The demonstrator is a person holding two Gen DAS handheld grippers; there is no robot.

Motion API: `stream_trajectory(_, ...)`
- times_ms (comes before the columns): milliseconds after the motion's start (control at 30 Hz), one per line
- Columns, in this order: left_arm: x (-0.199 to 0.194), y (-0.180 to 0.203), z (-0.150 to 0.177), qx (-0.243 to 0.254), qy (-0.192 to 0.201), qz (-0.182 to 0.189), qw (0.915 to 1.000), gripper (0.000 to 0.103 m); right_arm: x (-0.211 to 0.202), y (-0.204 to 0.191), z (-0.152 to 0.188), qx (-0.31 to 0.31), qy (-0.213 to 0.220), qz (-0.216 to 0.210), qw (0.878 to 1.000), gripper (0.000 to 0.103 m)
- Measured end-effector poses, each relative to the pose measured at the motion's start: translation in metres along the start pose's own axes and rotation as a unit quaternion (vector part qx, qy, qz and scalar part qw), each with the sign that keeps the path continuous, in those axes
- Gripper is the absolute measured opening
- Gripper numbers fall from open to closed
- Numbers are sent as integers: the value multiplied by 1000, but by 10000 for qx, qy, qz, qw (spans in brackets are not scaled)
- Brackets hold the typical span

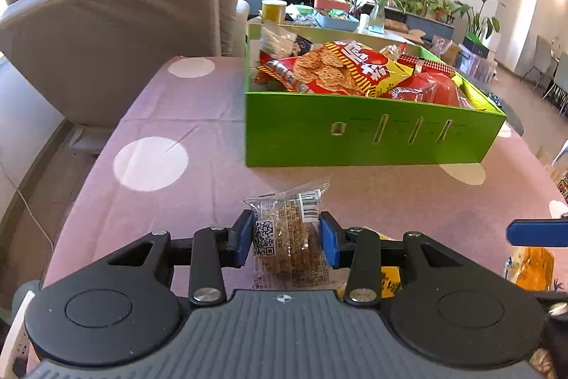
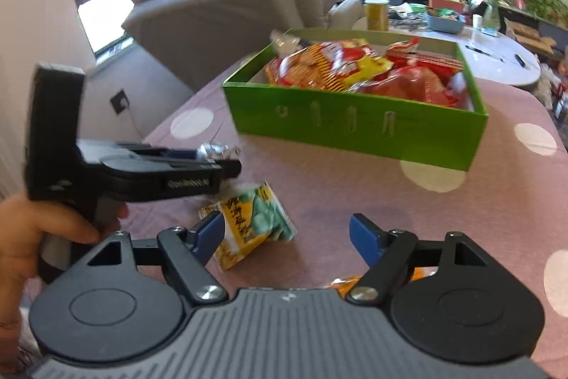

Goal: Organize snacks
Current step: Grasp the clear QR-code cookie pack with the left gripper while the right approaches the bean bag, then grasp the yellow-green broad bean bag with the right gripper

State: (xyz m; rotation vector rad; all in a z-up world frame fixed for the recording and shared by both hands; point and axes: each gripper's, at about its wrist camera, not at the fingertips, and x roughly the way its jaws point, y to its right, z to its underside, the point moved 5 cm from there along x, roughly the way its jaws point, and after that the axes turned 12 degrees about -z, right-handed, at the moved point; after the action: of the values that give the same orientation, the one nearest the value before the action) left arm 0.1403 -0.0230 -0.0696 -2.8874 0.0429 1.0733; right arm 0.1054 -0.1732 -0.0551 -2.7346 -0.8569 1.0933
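Note:
My left gripper (image 1: 287, 235) is shut on a clear packet of brown snack bar (image 1: 289, 237) with a QR code, held just above the pink dotted tablecloth (image 1: 177, 102). A green box (image 1: 365, 137) full of red and yellow snack bags (image 1: 340, 68) stands ahead of it. My right gripper (image 2: 287, 233) is open and empty above the table. A yellow-green snack packet (image 2: 254, 226) lies by its left finger. An orange packet (image 2: 346, 283) shows under its right finger. The left gripper (image 2: 213, 162) shows at the left of the right wrist view, holding the clear packet.
A grey armchair (image 1: 117, 20) stands at the far left of the table. A white coffee table (image 2: 497, 48) with a yellow can (image 2: 376, 13) and clutter lies beyond the green box (image 2: 355, 126). An orange packet (image 1: 532, 269) and the right gripper's blue finger (image 1: 536, 231) are at the right.

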Motion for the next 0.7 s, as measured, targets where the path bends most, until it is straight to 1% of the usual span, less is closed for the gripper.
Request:
stream_trajectory(67, -3, -4, 3, -47, 26, -11, 10000, 37, 5, -5, 4, -252, -143, 99, 9995, 82)
stream_trajectory(133, -6, -9, 6, -104, 47, 10, 9999, 37, 7, -7, 8, -366, -248, 213, 9988, 82)
stream_trajectory(167, -7, -12, 7, -151, 46, 34, 9999, 37, 8, -7, 9, -318, -273, 203, 9989, 82)
stream_trajectory(267, -11, -18, 11, -232, 64, 83, 9997, 37, 9, -9, 11, -42, -331, -21, 9994, 82)
stream_trajectory(333, -14, -21, 13, -194, 117, 39, 9997, 37, 11, -14, 11, -39, -364, -84, 9993, 82)
stream_trajectory(400, -18, -26, 16, -137, 189, -67, 9997, 37, 15, -19, 11, -65, -407, -57, 9991, 82)
stream_trajectory(467, -21, -32, 19, -150, 218, -134, 9996, 37, 21, -20, 11, 45, -464, -38, 9989, 82)
stream_trajectory(700, -20, -57, 24, -402, 190, -171, 9989, 37, 43, -28, 12, 531, -769, -3, 9956, 82)
